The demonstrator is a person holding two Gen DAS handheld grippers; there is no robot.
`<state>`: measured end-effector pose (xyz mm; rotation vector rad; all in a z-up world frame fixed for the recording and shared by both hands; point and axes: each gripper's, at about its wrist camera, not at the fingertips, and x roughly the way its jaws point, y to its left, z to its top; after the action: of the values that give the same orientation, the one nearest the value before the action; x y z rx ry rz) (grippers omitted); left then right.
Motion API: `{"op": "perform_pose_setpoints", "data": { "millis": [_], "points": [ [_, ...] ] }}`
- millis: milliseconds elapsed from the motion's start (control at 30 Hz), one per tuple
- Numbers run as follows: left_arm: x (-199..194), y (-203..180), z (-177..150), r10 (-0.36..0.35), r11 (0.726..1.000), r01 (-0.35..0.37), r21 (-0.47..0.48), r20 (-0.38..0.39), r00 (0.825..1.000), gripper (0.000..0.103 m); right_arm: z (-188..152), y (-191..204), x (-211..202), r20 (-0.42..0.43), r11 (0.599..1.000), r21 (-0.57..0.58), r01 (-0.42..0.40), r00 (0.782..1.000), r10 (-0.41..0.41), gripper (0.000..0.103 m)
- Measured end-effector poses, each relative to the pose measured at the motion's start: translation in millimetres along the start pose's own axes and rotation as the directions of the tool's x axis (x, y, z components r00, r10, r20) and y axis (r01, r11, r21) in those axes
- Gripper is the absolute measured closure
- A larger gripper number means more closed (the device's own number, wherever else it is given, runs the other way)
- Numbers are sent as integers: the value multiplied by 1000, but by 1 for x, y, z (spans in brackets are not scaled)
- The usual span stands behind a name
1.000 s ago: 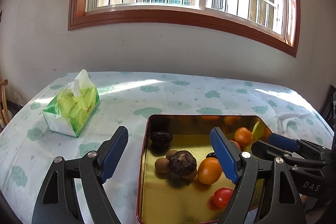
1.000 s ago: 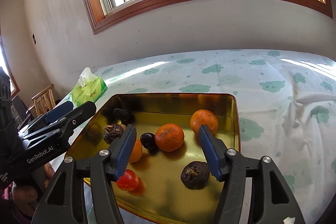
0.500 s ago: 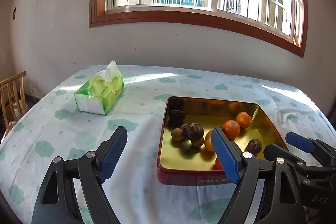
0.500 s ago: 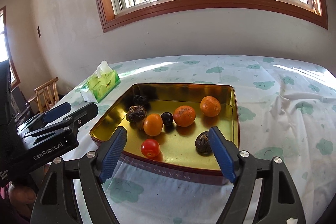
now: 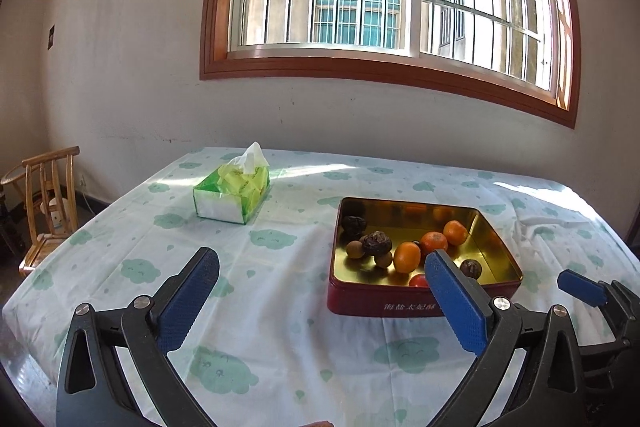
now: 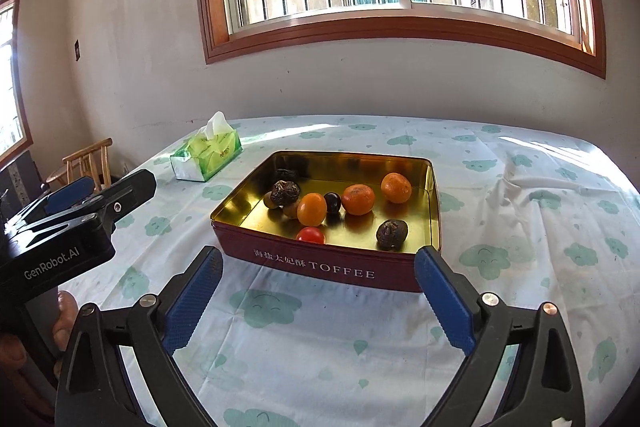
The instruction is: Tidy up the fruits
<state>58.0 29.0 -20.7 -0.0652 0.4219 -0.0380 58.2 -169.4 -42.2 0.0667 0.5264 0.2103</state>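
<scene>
A: Item one, container. Red toffee tin (image 6: pixel 332 269), gold inside, lid off, on the cloud-print tablecloth (image 6: pixel 520 227). Contents?

B: Three mandarins (image 6: pixel 358 199), one smoother orange fruit (image 6: pixel 311 209), one cherry tomato (image 6: pixel 311 235), one dark round fruit (image 6: pixel 332 202), several wrinkled brown ones (image 6: pixel 392 233) and a few small tan ones (image 5: pixel 355 249) at the left end. All loose in the tin; none on the cloth that I can see.

A: Item two, tools.

B: Left gripper (image 5: pixel 320 297): jaws have just been opening, now spread wide, nothing between them but cloth. Right gripper (image 6: pixel 316 297): the same, just opened wide, empty, near side of the tin framed between its pads. Both sit on the near side of the tin, apart from it.

A: Stage?

B: My reading: the fruit is gathered, and both tools stand clear of it. Either the job is ending or a further sorting by kind is due; the pictures don't settle which.

A: If more sorting, handling notes?

B: Come in from above, not over the near wall. Take the isolated pieces first, the tomato and the lone wrinkled fruit by the right wall. Close gently on the tomato; it would probably bruise. Round fruit may roll, so centre the pads. Steady the tin if it slides.

A: Other stock?

B: Green tissue pack (image 5: pixel 232 193), far left, well apart from the tin.
</scene>
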Motion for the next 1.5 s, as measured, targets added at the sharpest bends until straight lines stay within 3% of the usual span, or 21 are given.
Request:
{"op": "perform_pose_setpoints", "data": {
  "millis": [667,1500],
  "points": [
    [-53,-1,-7,-42,998,41,49,36,998,1,-6,29,-49,63,999,-46,29,998,-26,2],
    [-61,-5,-8,-43,998,41,51,39,998,1,-9,29,-56,64,998,-44,44,997,-41,1]
  ]
}}
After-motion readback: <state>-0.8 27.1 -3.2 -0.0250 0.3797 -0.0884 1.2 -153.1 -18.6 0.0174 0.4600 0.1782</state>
